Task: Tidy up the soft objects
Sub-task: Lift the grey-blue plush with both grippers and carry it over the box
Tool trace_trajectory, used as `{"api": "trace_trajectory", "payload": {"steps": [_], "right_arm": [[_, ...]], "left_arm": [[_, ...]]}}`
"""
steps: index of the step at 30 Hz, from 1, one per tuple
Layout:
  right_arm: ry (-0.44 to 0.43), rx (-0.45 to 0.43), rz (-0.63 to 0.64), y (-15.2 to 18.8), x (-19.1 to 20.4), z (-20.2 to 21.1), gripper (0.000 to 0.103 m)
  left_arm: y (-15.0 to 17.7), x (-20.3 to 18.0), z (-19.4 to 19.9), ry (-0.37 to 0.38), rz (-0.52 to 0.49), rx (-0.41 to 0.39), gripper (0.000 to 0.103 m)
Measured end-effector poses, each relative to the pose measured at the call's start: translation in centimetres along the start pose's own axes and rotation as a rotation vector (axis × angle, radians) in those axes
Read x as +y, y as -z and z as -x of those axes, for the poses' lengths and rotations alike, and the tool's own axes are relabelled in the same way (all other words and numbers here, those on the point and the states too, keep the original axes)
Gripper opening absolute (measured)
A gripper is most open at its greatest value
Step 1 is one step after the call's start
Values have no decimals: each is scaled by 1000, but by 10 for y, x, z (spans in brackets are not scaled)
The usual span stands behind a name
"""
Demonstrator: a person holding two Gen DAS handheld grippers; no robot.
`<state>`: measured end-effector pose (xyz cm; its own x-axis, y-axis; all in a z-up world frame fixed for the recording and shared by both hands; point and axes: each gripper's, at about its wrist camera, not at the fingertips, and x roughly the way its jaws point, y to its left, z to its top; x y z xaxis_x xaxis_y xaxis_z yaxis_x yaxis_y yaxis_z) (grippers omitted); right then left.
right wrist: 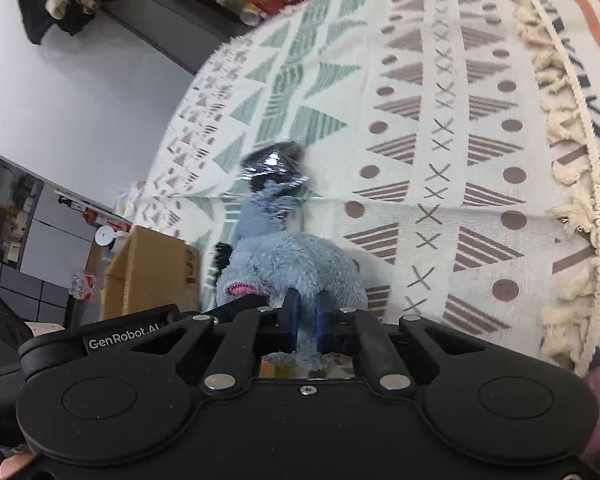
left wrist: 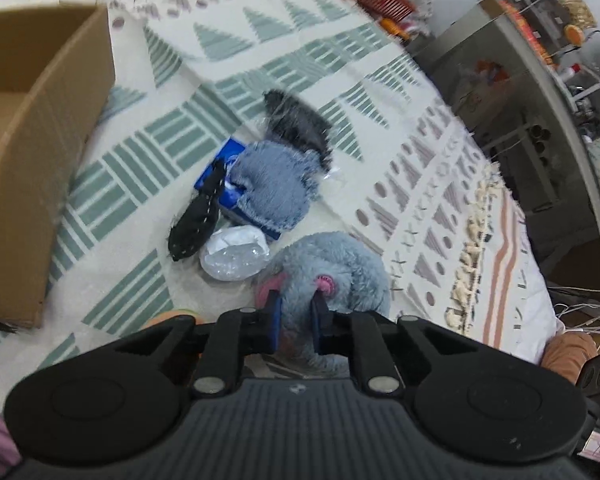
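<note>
Both claws are clamped on the same grey-blue plush toy (left wrist: 331, 268), so you've got a two-handed hold going. The left claw (left wrist: 296, 316) has its fingers pinched into the fur by the pink patch, and the right claw (right wrist: 305, 320) is squeezing a thinner fold of the toy's body from the other side.

What matters for the next move: the cardboard box (left wrist: 40, 132) sits off to the left of your left claw, well apart from the toy, with the open top facing up (in the right wrist view it's also off to the left, behind the toy). So I'd guess the carry goes leftward, and the left hand is the nearer one to lead it.

The rest of the pile lies straight ahead on the patterned blanket (left wrist: 292, 60): a second fluffy blue piece (left wrist: 272, 188), a black strip (left wrist: 198, 216), a dark furry thing (left wrist: 300, 120) and a clear plastic bag (left wrist: 236, 256). I can't tell if the toy is lifted off the blanket yet.
</note>
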<state>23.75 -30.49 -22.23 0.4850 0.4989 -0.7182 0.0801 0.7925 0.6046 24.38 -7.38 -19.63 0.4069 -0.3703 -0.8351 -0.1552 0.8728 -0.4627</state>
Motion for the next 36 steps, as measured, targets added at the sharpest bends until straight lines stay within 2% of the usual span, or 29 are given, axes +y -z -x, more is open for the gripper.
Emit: {"api": "trace_trajectory", "payload": {"steps": [7,19,36], "right_arm": [[-27,-66,75,9,34,30,8],[-56,-134,132,27,86,54,8],[-135,-187,185,46,151,51,8]], "left_arm": [[7,-3,46,23,-22,-73,14],[9,11,109,52,-23,-165,14],[-5,53,170,71,-25,-267,14]]}}
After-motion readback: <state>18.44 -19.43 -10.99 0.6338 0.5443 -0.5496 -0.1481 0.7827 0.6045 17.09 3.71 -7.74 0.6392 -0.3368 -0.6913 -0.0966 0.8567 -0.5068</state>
